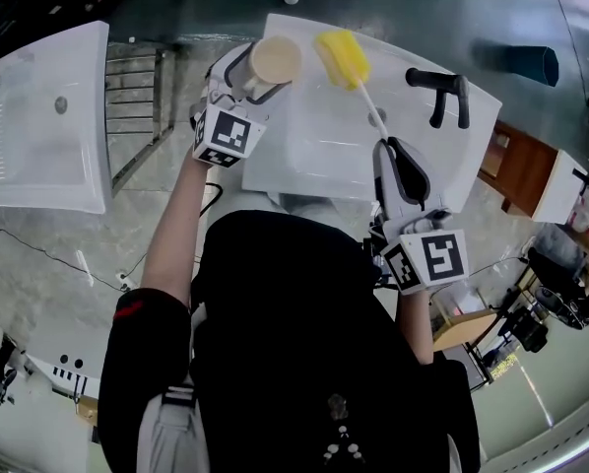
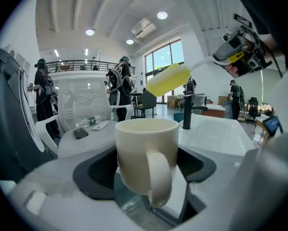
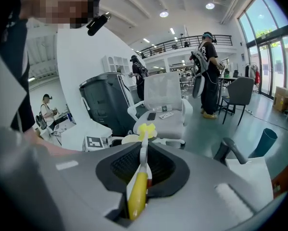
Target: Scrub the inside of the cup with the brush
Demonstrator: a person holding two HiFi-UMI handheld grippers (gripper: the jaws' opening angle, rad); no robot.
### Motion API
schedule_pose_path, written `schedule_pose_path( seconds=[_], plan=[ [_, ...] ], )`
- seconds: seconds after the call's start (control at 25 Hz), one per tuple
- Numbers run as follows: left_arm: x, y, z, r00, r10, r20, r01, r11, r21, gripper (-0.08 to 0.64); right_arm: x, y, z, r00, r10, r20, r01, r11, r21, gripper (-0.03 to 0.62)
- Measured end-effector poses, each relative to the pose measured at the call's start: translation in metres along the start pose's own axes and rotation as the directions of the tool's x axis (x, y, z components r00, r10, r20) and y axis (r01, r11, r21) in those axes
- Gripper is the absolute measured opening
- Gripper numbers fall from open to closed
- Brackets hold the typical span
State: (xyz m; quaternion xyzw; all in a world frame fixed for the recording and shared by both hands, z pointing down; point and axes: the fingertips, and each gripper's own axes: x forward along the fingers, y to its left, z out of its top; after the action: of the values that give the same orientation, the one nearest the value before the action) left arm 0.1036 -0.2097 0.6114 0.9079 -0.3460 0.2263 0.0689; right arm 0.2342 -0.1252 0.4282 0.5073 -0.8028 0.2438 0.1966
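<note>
Sink (image 1: 319, 151) below you. Left gripper (image 1: 241, 87) is clamped round the cup (image 1: 276, 61); right gripper (image 1: 397, 170) is closed on the brush (image 1: 342, 57) handle, head just beside the rim. Centre the head over the mouth, push in, then twist.

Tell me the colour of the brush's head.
The brush has a yellow head; the head view shows it best.

Probably a large lab hall: mezzanine railing (image 2: 81, 64), office chair (image 3: 164, 102), freestanding sink (image 1: 319, 151).
</note>
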Motion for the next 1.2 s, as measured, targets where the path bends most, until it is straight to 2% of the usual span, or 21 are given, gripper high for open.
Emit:
schedule_pose_path(
  seconds=[0.32,0.52,0.72,0.92,1.2],
  plan=[
    [-0.066,0.024,0.023,1.000,0.015,-0.020,-0.012,0.986,0.165,0.396,-0.009,0.057,0.015,0.990,0.121,-0.069,-0.131,0.975,-0.179,0.043],
    [-0.094,0.035,0.025,0.999,0.006,-0.047,0.007,0.961,0.278,0.396,-0.006,0.096,0.020,0.976,0.186,-0.113,-0.209,0.943,-0.259,0.043],
    [-0.117,0.037,0.025,0.998,-0.015,-0.064,0.036,0.939,0.341,0.396,0.002,0.133,0.021,0.960,0.233,-0.152,-0.272,0.901,-0.338,0.043],
    [-0.133,0.029,0.024,0.996,-0.049,-0.078,0.079,0.897,0.435,0.396,0.011,0.156,0.015,0.946,0.210,-0.246,-0.302,0.847,-0.438,0.043],
    [-0.149,0.023,0.028,0.992,-0.083,-0.100,0.122,0.855,0.505,0.396,0.021,0.175,0.017,0.925,0.167,-0.341,-0.334,0.784,-0.523,0.043]
  ],
)
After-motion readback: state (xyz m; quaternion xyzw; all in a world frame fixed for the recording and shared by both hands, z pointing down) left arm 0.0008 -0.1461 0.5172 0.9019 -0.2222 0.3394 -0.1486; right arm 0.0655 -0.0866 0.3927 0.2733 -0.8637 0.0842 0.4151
